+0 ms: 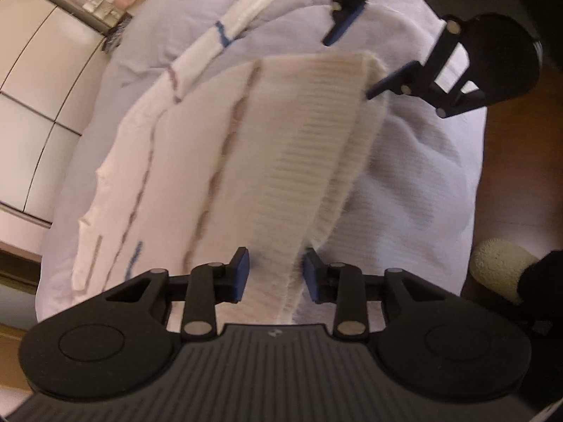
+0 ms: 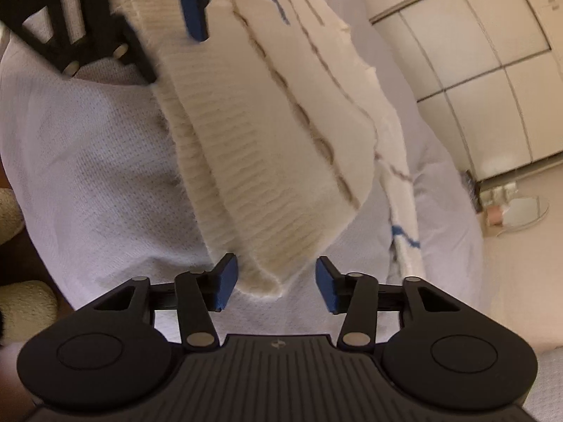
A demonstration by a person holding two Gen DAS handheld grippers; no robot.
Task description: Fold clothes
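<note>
A cream ribbed knit garment [image 1: 309, 133] with brown and blue stripes lies on a white bed cover [image 1: 404, 183]. Its ribbed hem band runs between my two grippers. My left gripper [image 1: 276, 274] is open, with the end of the band between its blue pads, which are apart from the cloth. My right gripper [image 1: 346, 58] shows at the top right of the left wrist view, open at the band's far corner. In the right wrist view my right gripper [image 2: 276, 285] is open around the garment's corner [image 2: 260, 211], and the left gripper's blue pad [image 2: 191, 7] shows at the top.
White cupboard doors [image 1: 31, 105] stand beyond the bed, with a cluttered small stand [image 1: 109, 3] beside them. A wooden floor [image 1: 520, 176] lies off the bed's edge. Fuzzy cream slippers [image 1: 499, 270] show near the bed's edge.
</note>
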